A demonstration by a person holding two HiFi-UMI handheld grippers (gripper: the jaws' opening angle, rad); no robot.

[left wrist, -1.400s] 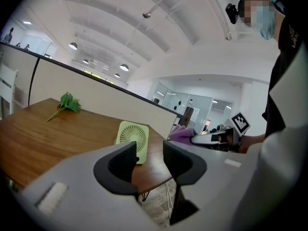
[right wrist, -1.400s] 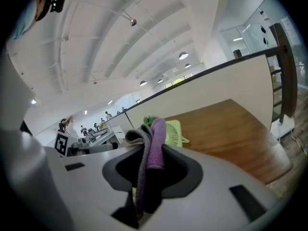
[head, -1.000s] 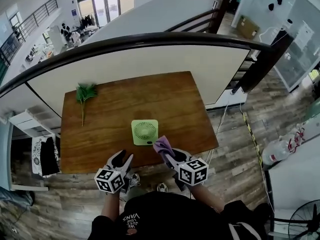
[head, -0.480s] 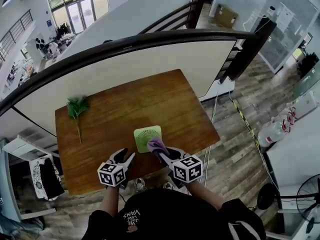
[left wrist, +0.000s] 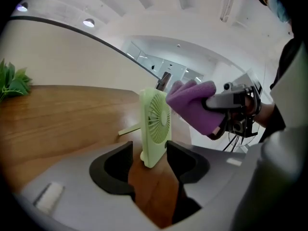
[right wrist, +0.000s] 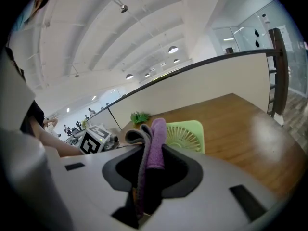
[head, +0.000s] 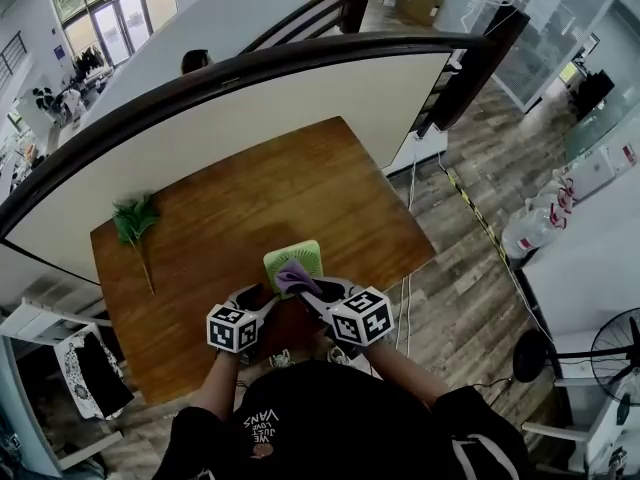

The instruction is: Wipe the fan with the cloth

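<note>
A small light-green fan stands near the front edge of the wooden table. My right gripper is shut on a purple cloth, which lies against the fan's near side. In the right gripper view the cloth hangs between the jaws, with the fan just behind it. My left gripper is at the fan's left. In the left gripper view the jaws are opening, and the fan stands upright between them with the pads not pressing on it. The cloth touches the fan's grille there.
A green plant sprig lies at the table's far left. A dark curved railing over a white panel runs behind the table. A cable hangs off the table's right side. A floor fan stands at the far right.
Both grippers have moved forward over the table's near edge to the fan. The cloth has gone from beside the fan onto it. The left gripper has sunk and its jaws now straddle the fan.
</note>
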